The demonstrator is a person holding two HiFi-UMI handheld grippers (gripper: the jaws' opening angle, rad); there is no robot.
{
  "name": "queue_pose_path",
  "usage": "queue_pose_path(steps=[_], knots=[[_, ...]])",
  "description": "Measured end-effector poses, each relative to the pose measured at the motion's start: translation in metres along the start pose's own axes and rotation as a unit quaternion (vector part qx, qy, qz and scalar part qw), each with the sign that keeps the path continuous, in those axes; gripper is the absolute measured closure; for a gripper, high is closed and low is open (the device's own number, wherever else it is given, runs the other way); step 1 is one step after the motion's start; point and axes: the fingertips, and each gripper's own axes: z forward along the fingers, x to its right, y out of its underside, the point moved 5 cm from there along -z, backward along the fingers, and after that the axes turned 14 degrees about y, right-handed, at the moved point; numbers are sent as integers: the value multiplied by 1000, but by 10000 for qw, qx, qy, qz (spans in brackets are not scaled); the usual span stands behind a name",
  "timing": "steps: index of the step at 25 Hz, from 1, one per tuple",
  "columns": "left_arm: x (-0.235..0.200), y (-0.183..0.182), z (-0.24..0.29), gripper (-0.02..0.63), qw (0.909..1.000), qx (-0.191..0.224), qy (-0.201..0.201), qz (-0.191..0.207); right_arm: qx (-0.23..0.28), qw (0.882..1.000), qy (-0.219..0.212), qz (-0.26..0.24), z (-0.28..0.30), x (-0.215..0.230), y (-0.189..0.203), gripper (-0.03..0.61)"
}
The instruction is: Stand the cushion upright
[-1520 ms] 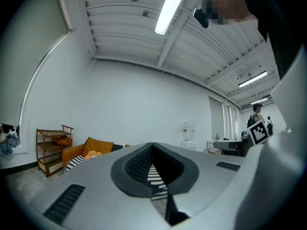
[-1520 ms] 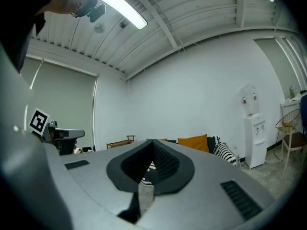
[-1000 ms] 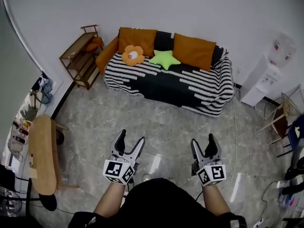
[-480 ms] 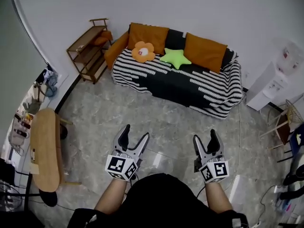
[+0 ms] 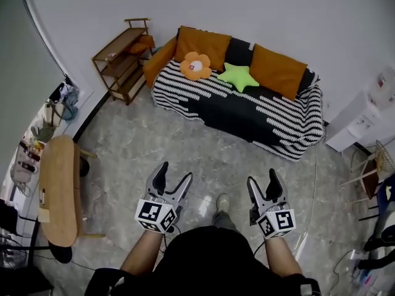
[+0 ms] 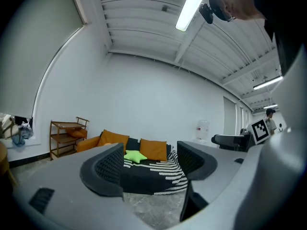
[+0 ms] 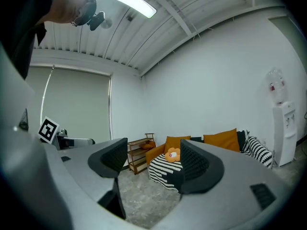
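While the left gripper (image 5: pixel 174 172) and the right gripper (image 5: pixel 263 180) are held level over the grey floor (image 5: pixel 142 140), both stand with jaws apart and nothing between them; the sofa (image 5: pixel 247 113) lies well ahead, out of reach; on its striped seat the green star cushion (image 5: pixel 237 76) lies flat, near the backrest, with a flower cushion (image 5: pixel 195 65) beside it that seems half propped; orange back cushions (image 5: pixel 276 69) already lean upright behind them; the star is judged to be the cushion to stand up, though the task does not name it, so the wrong one may be picked; further risks: a pinch on one soft point lets the cushion fold or slip from the pads; set down without the backrest behind it, it is likely to topple onto the seat
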Motion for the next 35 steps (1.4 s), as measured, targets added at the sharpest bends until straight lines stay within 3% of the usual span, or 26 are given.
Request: queue_pose_path(steps=[5, 14, 24, 30, 35], knots=[[-17, -4, 31, 261, 9999, -72, -104, 28, -34, 9999, -75, 111, 45, 24, 3, 262], [-57, -32, 105, 261, 9977, 29, -637, 223, -164, 9984, -526, 84, 162, 50, -8, 252], [-83, -24, 173, 261, 9947, -101, -1013, 117, -470, 9969, -616, 145, 231, 104, -10, 253], [-98, -24, 199, 261, 9947, -308, -969, 152, -635, 9959, -597, 240, 259, 112, -5, 253], [-136, -23, 220, 261, 9953, -409, -837, 258, -710, 9957, -585, 124, 295, 101, 6, 253]])
